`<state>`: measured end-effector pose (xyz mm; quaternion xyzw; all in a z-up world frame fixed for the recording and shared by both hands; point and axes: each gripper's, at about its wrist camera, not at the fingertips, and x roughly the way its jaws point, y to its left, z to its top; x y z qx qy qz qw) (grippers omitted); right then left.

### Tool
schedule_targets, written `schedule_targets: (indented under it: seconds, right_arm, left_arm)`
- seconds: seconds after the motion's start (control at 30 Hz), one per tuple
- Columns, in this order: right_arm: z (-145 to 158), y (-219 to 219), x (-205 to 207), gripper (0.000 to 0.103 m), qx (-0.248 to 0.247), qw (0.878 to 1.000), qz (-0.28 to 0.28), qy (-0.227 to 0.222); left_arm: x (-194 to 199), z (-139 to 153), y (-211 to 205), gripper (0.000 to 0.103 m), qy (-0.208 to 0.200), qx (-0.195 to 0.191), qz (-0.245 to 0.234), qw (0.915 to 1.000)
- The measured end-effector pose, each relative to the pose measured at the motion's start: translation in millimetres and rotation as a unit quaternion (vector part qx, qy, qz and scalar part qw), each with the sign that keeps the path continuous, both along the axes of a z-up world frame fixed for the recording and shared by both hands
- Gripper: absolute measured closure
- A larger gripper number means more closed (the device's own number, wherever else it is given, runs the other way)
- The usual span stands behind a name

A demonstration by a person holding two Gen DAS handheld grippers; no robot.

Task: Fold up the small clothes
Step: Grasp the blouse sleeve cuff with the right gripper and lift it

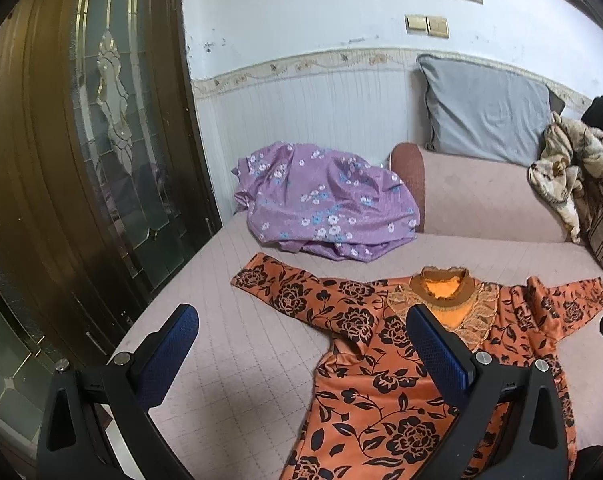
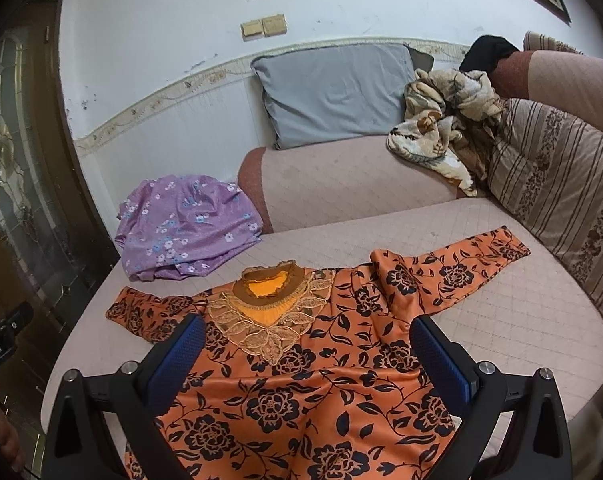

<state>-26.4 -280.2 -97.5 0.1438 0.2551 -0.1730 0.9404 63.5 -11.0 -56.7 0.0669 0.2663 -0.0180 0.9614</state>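
I am hovering both the left gripper (image 1: 301,328) and right gripper (image 2: 307,338) released over the orange blouse (image 2: 301,392), its 2 sleeves lying spread ahead.

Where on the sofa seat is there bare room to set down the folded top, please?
Bare quilted seat lies beyond the orange floral top, between its sleeve and the striped cushion. Another patch sits below the other sleeve, toward the door. The corner by the purple floral cloth is crowded.
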Motion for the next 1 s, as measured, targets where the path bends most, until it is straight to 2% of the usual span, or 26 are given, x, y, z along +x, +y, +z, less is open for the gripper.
schedule_targets:
  seconds: [0.1,0.17,0.23,0.27,0.37,0.5,0.57,0.6,0.63,0.7,0.73,0.87,0.93,0.97,1.0]
  right_arm:
    - [-14.4,-17.6,15.5,0.000,0.003,1.000,-0.007,0.012]
    - [-26.3,-40.7,26.3,0.000,0.013,1.000,-0.012,0.017]
    - [-44.6,-83.5,38.3,0.000,0.047,0.998,-0.023,0.027]
    - [-57.8,-115.3,43.2,0.000,0.077,0.996,-0.037,0.032]
    - [-92.7,-202.4,44.8,0.000,0.150,0.983,-0.097,0.032]
    - [-140.4,-321.0,28.4,0.000,0.262,0.947,-0.185,0.003]
    - [-160.6,-368.5,20.0,0.001,0.313,0.922,-0.226,-0.023]
    - [-173.4,-396.0,17.5,0.003,0.344,0.906,-0.245,-0.041]
    - [-180.7,-411.4,17.8,0.006,0.361,0.896,-0.255,-0.049]
    - [-196.0,-443.2,23.0,0.019,0.395,0.874,-0.276,-0.063]
    - [-202.1,-457.9,29.4,0.021,0.403,0.869,-0.280,-0.065]
    - [-224.5,-495.2,54.7,0.027,0.393,0.864,-0.312,-0.044]
    - [-226.3,-508.5,63.7,0.027,0.372,0.868,-0.325,-0.054]
    - [-225.6,-512.3,68.7,0.031,0.360,0.871,-0.330,-0.053]
    - [-225.4,-515.5,75.9,0.041,0.347,0.875,-0.335,-0.044]
  left_arm:
    - [25.1,-24.6,-12.5,0.000,0.021,0.015,-0.003,0.9997]
    - [51.9,-54.1,-25.2,0.000,0.052,0.028,-0.009,0.9982]
    - [76.0,-83.7,-37.2,0.000,0.085,0.032,-0.017,0.9957]
    - [95.9,-109.3,-47.4,0.000,0.116,0.034,-0.023,0.9924]
    - [126.3,-153.2,-66.0,0.000,0.156,0.045,-0.022,0.9864]
    - [146.5,-194.1,-84.8,0.000,0.175,0.049,-0.034,0.9828]
    - [155.8,-209.4,-91.7,0.000,0.195,0.062,-0.042,0.9779]
    - [161.9,-219.9,-94.5,0.000,0.214,0.068,-0.045,0.9734]
    - [166.7,-230.0,-95.1,0.000,0.233,0.068,-0.048,0.9689]
    - [166.8,-231.2,-91.3,0.000,0.223,0.052,-0.050,0.9721]
    - [167.9,-231.7,-91.3,0.000,0.227,0.049,-0.050,0.9714]
    - [167.4,-233.8,-89.9,0.000,0.225,0.037,-0.056,0.9721]
    - [168.0,-233.1,-88.2,0.000,0.223,0.035,-0.058,0.9724]
    - [170.0,-233.9,-88.1,0.000,0.223,0.035,-0.057,0.9726]
    - [169.8,-234.1,-89.0,0.000,0.222,0.036,-0.057,0.9727]
